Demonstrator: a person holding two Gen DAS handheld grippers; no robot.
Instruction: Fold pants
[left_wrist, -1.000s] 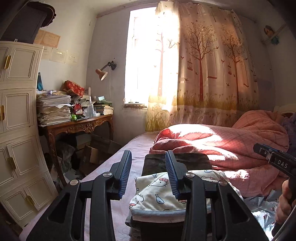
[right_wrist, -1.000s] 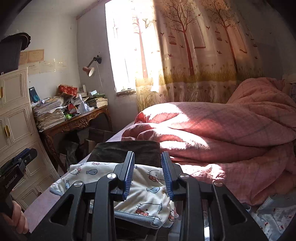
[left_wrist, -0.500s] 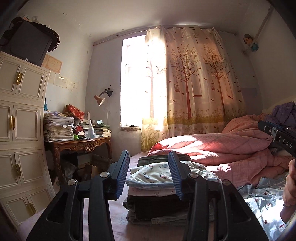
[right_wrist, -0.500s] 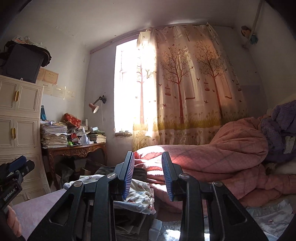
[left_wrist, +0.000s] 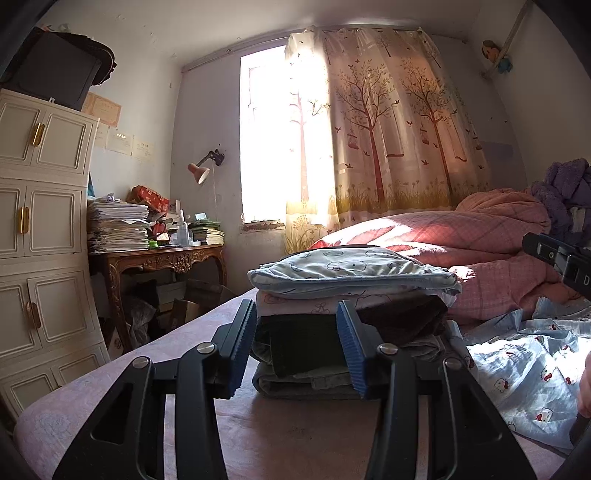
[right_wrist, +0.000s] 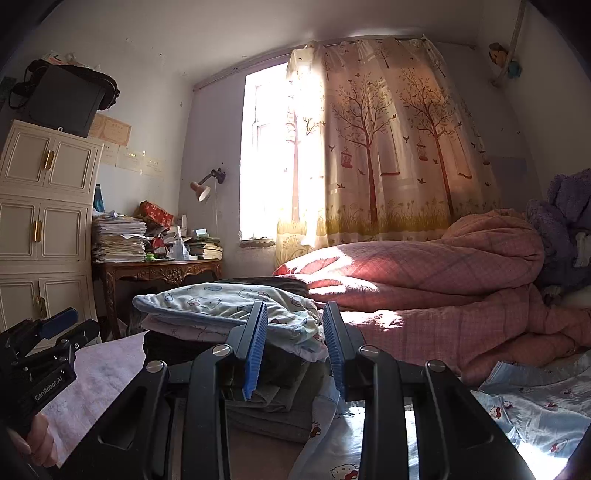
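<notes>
Blue-padded left hand-held gripper (left_wrist: 297, 350) has lowered before the stack of folded clothes (left_wrist: 351, 314), jaws just opened wider, empty; right hand-held gripper (right_wrist: 295, 347) part-open, empty; next pants unfetched.

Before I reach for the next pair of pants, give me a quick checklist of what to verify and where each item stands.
1. Left gripper empty: ok, jaws have just been opening, nothing between them.
2. Right gripper empty: ok, jaws apart, no cloth pinched.
3. Folded stack settled on the bed: ok, the cartoon-print piece lies flat on top.
4. Stack edges even: not ok, the top layers overhang the darker ones below.
5. Next garment within sight: ok, loose blue printed fabric lies unfolded right of the stack.
6. Whether that fabric is pants: cannot tell.
</notes>
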